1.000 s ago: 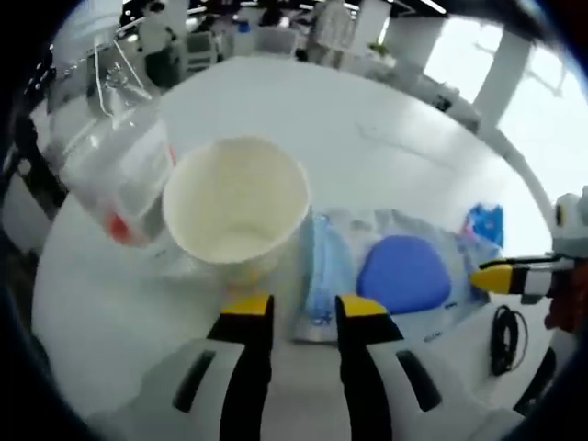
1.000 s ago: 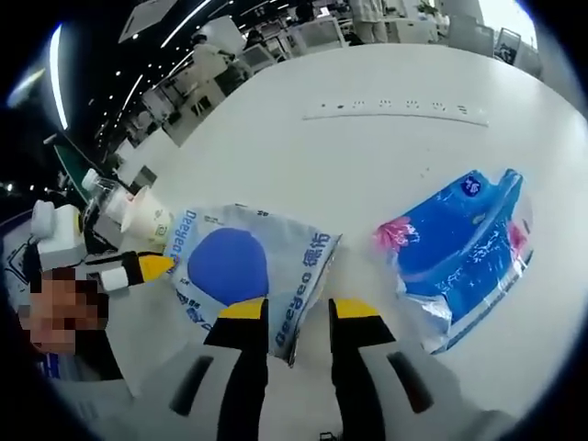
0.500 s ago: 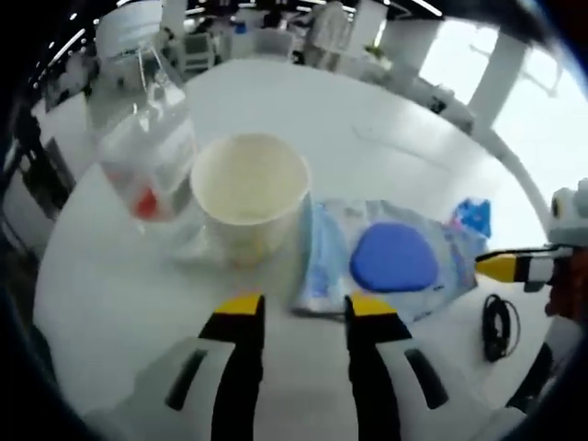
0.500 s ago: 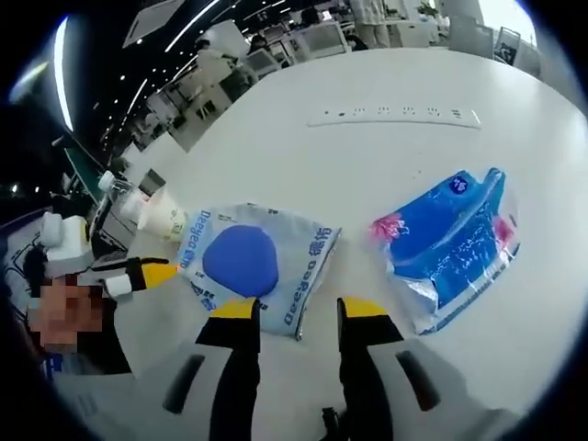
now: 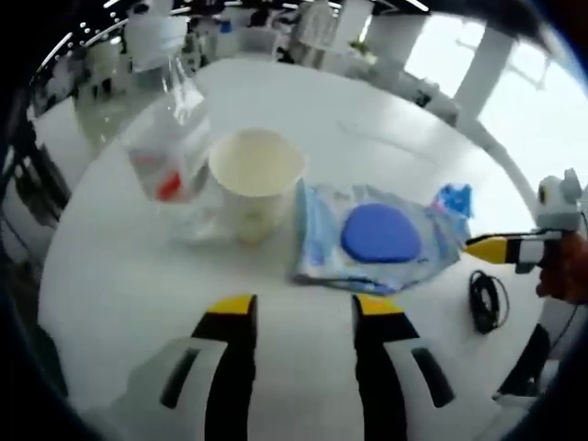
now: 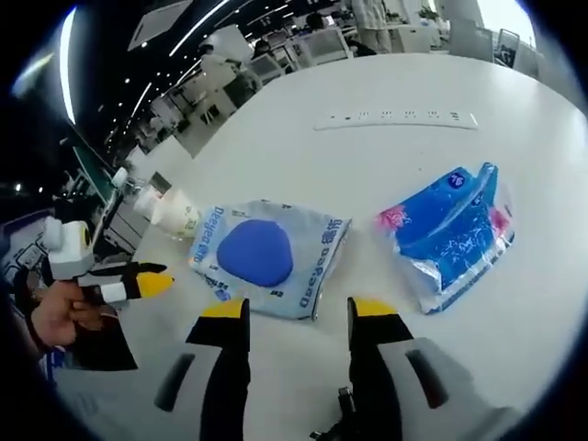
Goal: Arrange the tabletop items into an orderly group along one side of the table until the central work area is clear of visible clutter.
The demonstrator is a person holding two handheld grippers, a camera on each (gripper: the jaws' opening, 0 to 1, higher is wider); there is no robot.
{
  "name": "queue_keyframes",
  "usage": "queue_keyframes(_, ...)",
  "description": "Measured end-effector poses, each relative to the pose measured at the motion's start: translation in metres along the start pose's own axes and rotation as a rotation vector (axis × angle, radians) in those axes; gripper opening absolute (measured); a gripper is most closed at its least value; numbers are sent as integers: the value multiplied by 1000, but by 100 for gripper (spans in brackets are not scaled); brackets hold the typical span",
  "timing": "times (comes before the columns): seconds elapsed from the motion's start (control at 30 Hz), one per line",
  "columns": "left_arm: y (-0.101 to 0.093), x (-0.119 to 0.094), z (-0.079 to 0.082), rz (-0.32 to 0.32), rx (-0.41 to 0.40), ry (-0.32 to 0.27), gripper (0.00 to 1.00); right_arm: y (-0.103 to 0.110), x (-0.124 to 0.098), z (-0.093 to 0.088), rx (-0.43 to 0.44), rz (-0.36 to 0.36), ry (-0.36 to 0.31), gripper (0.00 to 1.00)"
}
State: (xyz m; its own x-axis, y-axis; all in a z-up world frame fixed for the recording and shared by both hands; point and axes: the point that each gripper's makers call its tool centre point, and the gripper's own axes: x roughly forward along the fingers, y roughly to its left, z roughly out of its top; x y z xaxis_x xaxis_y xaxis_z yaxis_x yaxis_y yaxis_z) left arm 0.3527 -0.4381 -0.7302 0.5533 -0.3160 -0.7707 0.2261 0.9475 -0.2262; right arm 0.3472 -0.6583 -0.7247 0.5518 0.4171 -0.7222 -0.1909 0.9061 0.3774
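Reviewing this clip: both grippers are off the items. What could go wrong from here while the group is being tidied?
The paper cup stands open and upright right beside the tilted plastic bottle; nudging either could tip both. The wipes pack lies against the cup, so dragging it may knock the cup. The blue packet lies apart from the group, and the black cable sits near the table's edge, where a sweep might push it off.

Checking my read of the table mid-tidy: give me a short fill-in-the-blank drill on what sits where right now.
1. Between the clear plastic bottle and the wipes pack with the blue oval stands an empty paper ____.
2. Both the left gripper and the right gripper have their jaws ____, holding nothing.
3. In the right gripper view, the glossy packet beside the wipes pack is mainly ____ in colour.
4. On the white table beyond both packs lies a long white power ____.

Missing words: cup; open; blue; strip
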Motion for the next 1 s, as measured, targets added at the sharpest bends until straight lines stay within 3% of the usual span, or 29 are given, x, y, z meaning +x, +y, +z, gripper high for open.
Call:
queue_keyframes(0.23, 4, -11, -13, -24, -2, 1, 49, 6, -7, -12, 19, 0, -14, 43)
queue_keyframes(0.7, -5, -38, -50, -69, 14, 8, 50, 14, -29, -31, 17, -10, -36, 44)
queue_keyframes(1.0, -9, -51, -65, -79, 31, 9, 50, 11, -43, -44, 37, -19, -51, 44)
